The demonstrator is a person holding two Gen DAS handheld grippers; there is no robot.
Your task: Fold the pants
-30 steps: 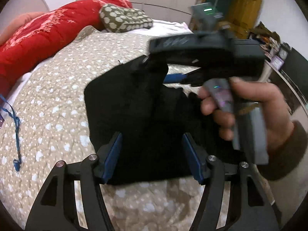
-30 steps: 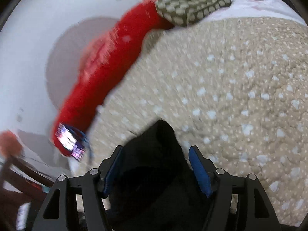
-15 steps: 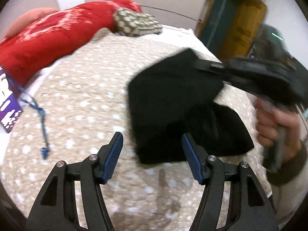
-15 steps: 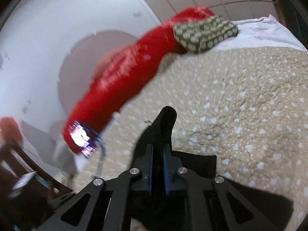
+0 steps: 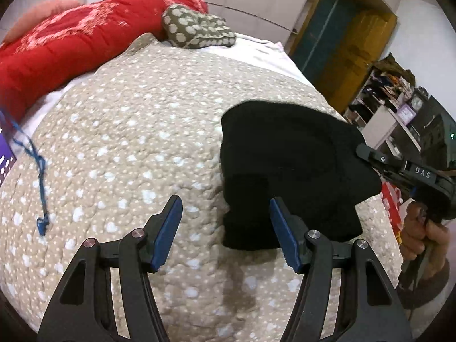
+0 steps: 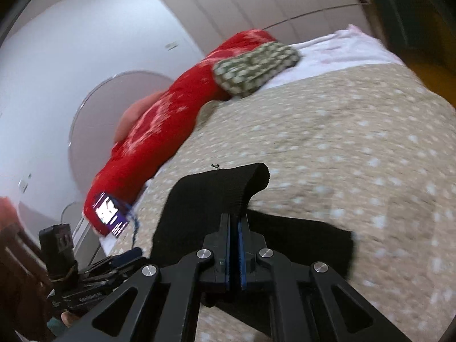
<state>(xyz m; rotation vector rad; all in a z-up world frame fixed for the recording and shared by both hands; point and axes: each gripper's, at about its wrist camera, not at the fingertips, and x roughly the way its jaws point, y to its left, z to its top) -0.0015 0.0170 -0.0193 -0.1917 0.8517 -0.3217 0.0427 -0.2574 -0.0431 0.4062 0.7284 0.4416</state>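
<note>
The black pants lie folded into a small bundle on the beige spotted bedspread, to the right of centre in the left wrist view. My left gripper is open and empty, just in front of the bundle's near left corner. My right gripper reaches in from the right and holds the bundle's right edge. In the right wrist view my right gripper is shut on the pants, with an upper flap lifted above the lower layer.
A red quilt and a grey spotted pillow lie at the head of the bed. A blue cord with a purple tag lies at the left edge. Shelves and a yellow door stand to the right.
My right gripper shut on the pants and pulled them to the right. My left gripper, which had its fingers around the bundle, now stands clear of it, to its left.
</note>
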